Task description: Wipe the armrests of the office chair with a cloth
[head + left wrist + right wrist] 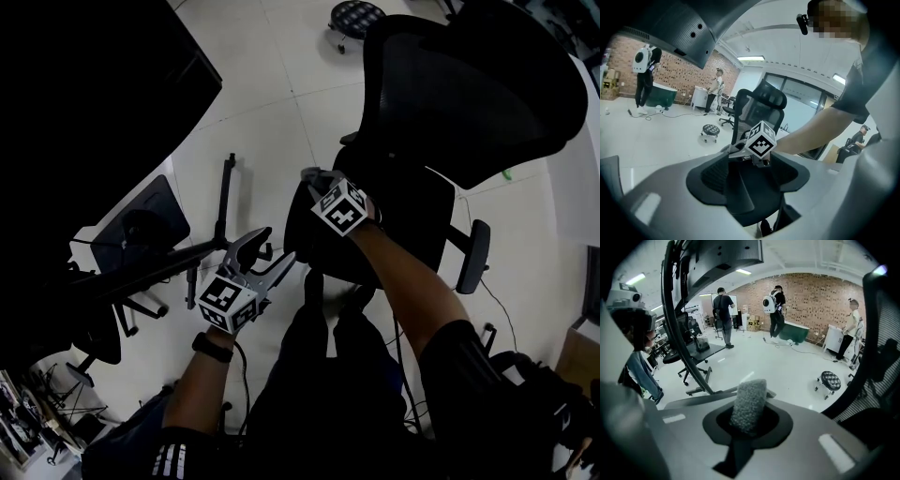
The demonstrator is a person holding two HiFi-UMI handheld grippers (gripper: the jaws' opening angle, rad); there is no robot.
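1 fuzzy grey cloth (749,404) clamped in right hand-held gripper (315,178), left hand-held gripper (270,253) spread wide, mesh-backed chair (469,94)

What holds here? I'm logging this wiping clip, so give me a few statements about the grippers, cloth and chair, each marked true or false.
1. The right gripper is shut on a grey cloth. True.
2. The left gripper grips a second cloth. False: its fingers stand apart with nothing between them.
3. The office chair has a mesh backrest. True.
4. The round stool stands right beside the left gripper. False: it stands beyond the chair, far from that gripper.
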